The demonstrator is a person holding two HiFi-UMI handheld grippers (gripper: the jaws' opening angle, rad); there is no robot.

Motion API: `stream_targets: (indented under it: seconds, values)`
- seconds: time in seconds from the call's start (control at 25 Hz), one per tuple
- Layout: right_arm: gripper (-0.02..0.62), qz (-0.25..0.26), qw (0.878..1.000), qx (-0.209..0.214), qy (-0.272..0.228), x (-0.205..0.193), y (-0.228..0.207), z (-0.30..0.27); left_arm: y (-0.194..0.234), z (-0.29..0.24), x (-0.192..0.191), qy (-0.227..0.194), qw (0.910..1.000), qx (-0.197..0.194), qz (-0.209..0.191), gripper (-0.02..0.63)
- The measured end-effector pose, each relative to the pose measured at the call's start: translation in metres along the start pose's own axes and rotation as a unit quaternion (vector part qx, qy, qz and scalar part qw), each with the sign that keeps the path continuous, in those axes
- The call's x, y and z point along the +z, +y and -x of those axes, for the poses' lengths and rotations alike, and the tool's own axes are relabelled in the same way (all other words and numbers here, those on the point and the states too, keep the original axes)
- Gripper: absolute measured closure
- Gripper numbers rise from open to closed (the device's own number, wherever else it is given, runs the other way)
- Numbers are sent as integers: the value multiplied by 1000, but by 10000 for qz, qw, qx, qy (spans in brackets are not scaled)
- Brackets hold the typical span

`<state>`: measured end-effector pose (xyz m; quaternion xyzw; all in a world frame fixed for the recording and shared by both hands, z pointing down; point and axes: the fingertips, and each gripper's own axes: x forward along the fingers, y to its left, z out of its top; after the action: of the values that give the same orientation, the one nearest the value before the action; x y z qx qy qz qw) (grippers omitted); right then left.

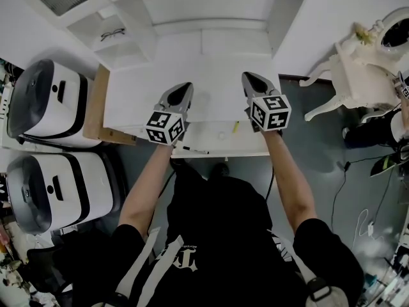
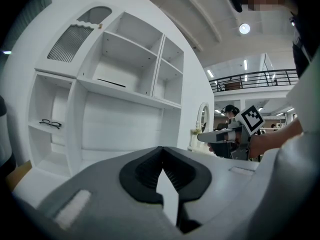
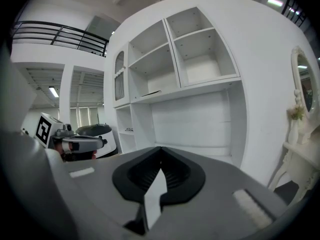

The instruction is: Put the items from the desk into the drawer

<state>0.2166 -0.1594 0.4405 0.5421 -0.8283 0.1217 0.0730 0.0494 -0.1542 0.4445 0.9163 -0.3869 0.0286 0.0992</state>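
Both hands hover over the white desk (image 1: pixel 153 88). My left tool (image 1: pixel 185 87) and my right tool (image 1: pixel 250 77) hang side by side, aimed at the shelves (image 1: pixel 211 8) rather than down at the work. Each tool has its jaws pressed together with nothing between them, as both gripper views show.

The things to stow lie below, at the near edge. A black pen (image 1: pixel 192 150) rests right on the front lip. A small yellow item (image 1: pixel 235 126) and a tiny white item (image 1: pixel 222 135) sit on a pale strip (image 1: pixel 211 141) there. I cannot tell whether that strip is the pulled-out drawer or just the front of the desk. A pair of glasses (image 1: pixel 112 34) sits well apart on a side shelf to the left.

The pen looks like the main risk. If I come down on it with a closed tool, I could nudge it over the lip and onto the floor. The two small pieces are thin and low, so my pads may skid off them or flick them away. My tools also hang near each other and could knock together if both reach for the same corner. The glasses are easy to overlook.
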Motion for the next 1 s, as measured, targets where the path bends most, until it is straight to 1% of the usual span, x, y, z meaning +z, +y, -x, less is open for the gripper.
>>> stream_targets:
  seconds: [0.16,0.36,0.56,1.0]
  values:
    - [597,109,9998,-37,-146,11,0,6,13,1,18,-62,9997,192,-129,606]
    - [597,156,9995,-82,-261,19,0,9,26,7,36,-125,9992,355,-149,606]
    - [597,192,9992,-108,-324,24,0,11,30,12,47,-232,9989,366,-173,606]
    - [597,211,9993,-63,-311,23,4,6,36,16,51,-295,9987,359,-204,606]
